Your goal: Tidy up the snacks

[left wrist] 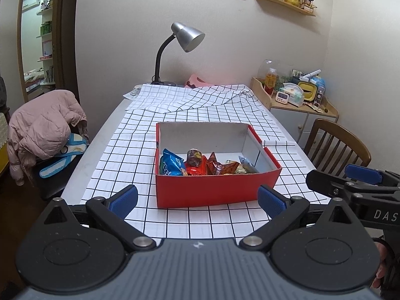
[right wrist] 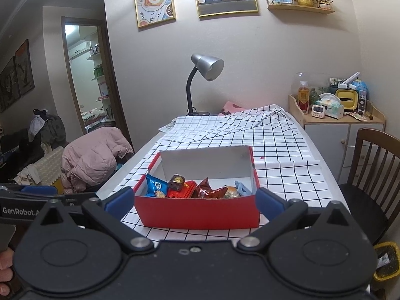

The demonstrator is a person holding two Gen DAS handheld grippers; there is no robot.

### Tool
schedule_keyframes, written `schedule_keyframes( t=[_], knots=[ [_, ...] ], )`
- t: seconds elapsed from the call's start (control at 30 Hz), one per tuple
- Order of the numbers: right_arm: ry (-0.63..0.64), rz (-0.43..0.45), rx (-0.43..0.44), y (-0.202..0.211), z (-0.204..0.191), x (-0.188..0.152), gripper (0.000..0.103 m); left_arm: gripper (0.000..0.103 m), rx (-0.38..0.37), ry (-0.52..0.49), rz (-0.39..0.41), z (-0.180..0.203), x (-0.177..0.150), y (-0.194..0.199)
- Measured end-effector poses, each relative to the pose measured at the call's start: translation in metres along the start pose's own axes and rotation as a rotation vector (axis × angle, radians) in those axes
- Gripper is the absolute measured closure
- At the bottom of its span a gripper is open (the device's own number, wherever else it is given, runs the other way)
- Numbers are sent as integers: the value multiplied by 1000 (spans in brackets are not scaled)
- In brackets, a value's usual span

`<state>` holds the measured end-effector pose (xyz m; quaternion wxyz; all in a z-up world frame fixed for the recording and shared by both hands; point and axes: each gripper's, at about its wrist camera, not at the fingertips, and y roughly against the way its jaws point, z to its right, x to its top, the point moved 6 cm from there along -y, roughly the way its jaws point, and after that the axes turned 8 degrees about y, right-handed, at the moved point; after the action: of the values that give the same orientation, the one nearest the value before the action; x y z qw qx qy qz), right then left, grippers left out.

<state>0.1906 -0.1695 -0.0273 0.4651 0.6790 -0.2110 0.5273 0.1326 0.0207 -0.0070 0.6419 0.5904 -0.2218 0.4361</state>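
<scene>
A desk (left wrist: pixel 105 135) under a checked cloth (left wrist: pixel 200 105) carries a red box (left wrist: pixel 207 192), open-topped, sitting near its front edge. Both claws hang just short of the box with fingers spread wide and empty: the left claw (left wrist: pixel 197 200) and the right claw (right wrist: pixel 195 200). Inside, against the near wall, lie the snacks: a blue packet (left wrist: pixel 171 165), a red packet (left wrist: pixel 196 168), and brown wrappers (left wrist: pixel 220 167).

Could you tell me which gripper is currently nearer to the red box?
Right. The right gripper has its open fingers flanking the red box's near corners; the left gripper, also open, sits just short of the box.
</scene>
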Motion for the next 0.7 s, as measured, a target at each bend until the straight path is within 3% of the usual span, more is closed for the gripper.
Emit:
schedule_keyframes(
  t=[0.7],
  knots=[
    [-33, -3, -29, 8, 3, -6, 0, 0, -21, -22, -2, 3, -3, 5]
  ],
)
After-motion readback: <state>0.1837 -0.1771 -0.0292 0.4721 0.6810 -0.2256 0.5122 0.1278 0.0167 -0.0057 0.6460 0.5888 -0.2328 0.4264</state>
